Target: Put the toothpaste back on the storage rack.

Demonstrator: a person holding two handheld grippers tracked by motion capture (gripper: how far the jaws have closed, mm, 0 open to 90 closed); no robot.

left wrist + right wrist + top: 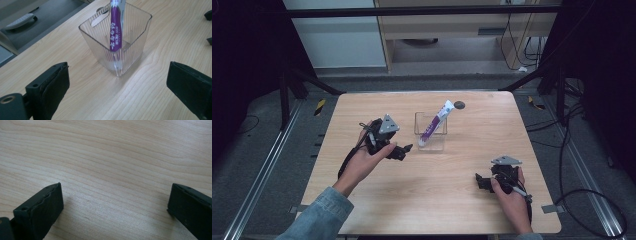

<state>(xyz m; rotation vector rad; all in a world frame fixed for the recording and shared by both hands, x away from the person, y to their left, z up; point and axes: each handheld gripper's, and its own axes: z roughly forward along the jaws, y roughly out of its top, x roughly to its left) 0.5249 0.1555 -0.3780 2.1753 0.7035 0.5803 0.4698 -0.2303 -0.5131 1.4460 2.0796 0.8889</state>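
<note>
Pale wood grain runs across the square table (432, 200), which stands on a grey floor between dark frame legs. Near the far middle of it stands one clear ribbed cup (130, 53), square in plan and narrowing toward its base, with a slot cut in its back wall. One purple and white tube (115, 35) sits inside it, bottom end down on the cup floor, leaning so that its top sticks well out over the far rim; from the high view it tilts toward the far right (435, 122). Nothing else is in the cup, as far as the ribbed walls let me see.

Just to the near left of the cup (431, 131), the left gripper (404, 148) points at it, jaws spread wide and empty, apart from the cup. In its own view the cup sits between and beyond the two black jaws.

Well apart, at the near right of the table, the right gripper (479, 180) hangs low over bare wood, its jaws likewise spread and holding nothing. Two grippers, one cup, one tube.
</note>
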